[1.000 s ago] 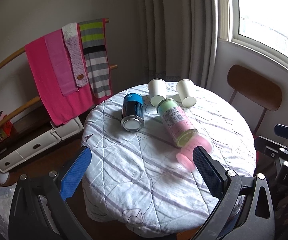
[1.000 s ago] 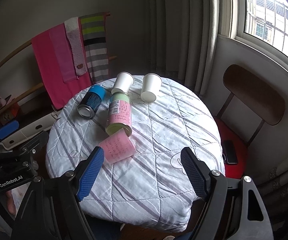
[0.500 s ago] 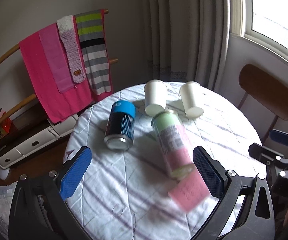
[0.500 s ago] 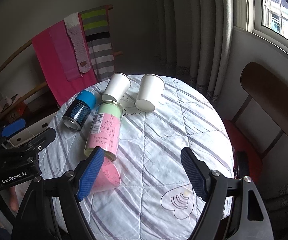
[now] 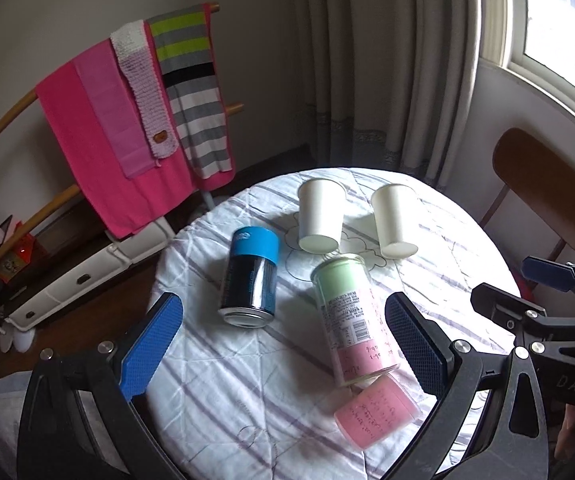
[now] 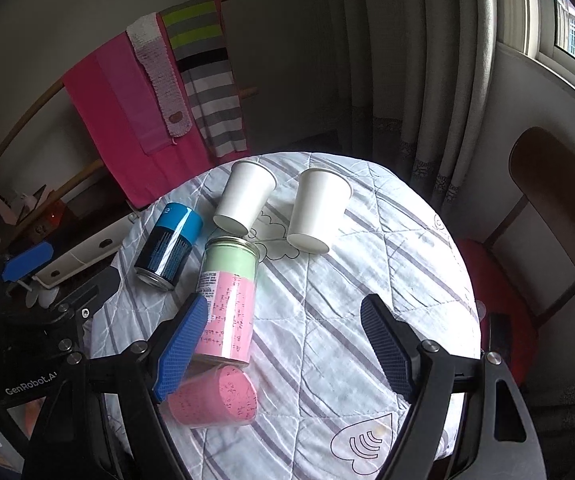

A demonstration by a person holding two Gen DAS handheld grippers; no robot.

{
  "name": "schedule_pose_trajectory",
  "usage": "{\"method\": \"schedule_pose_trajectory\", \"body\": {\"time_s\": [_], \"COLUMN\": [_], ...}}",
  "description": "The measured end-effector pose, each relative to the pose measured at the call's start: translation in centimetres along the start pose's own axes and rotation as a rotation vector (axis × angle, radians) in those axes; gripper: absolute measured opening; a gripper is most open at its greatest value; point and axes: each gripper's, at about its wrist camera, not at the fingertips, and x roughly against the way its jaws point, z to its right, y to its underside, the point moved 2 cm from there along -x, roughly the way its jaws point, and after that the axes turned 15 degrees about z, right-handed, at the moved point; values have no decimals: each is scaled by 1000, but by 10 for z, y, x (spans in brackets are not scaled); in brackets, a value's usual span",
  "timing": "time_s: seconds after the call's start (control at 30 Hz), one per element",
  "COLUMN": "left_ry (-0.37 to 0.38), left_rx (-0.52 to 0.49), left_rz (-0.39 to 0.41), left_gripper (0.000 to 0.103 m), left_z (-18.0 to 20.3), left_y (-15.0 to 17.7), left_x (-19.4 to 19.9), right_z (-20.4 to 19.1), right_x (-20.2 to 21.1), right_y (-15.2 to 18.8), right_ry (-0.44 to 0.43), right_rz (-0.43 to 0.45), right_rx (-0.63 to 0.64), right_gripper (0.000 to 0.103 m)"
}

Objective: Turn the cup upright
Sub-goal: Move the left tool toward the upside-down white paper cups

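Left gripper (image 5: 283,344): jaws wide, holding nothing, hovering above the near half of the table; the tin and jar lie between its pads in view, though it touches neither.
Right gripper (image 6: 283,344): jaws wide, empty, above the near edge of the table; its left pad (image 6: 181,346) overlaps the jar and pink cup in view, and contact cannot be judged from this angle.
Pink cup (image 6: 213,398): on its side at the near edge of the cloth, just beside the jar's base, perhaps touching it.
Jar (image 5: 353,320): green and pink, on its side, mid-table.
Tin (image 5: 251,278): blue and black, on its side, left of the jar.
Left white cup (image 5: 319,216): at the far side; seemingly tipped over, but the fisheye makes that hard to settle.
Right white cup (image 5: 393,220): beside it, apart, same doubt.
Table (image 6: 387,280): round, covered by a striped quilted cloth.
Done: nothing, by my reading; no cup is gripped and none plainly stands upright.
Left: choose a cup, likely the pink one nearest the right gripper, close on its wall, turn it mouth-up, set it down.
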Motion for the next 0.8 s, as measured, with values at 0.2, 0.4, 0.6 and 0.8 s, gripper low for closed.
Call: {"method": "schedule_pose_trajectory", "body": {"time_s": [0.2,0.4,0.6,0.8], "left_ry": [-24,-2,50,127], "left_rx": [34,27,29,8], "left_rz": [-85,-155,-227,-271], "left_gripper": [102,102,102,102], "left_z": [-10,-16,-35,-57], "left_y": [-37,-70,-86,-100], "left_x": [23,33,7,-26], "right_z": [-6,-11,-22,-35], "right_x": [21,22,8,-11], "right_y": [-36,-64,-84,-96], "right_ry": [-13,-18,35,123], "right_rz": [-48,-133,-207,-251], "right_rx": [-34,-77,-85,-129], "right_gripper": [80,80,80,80]}}
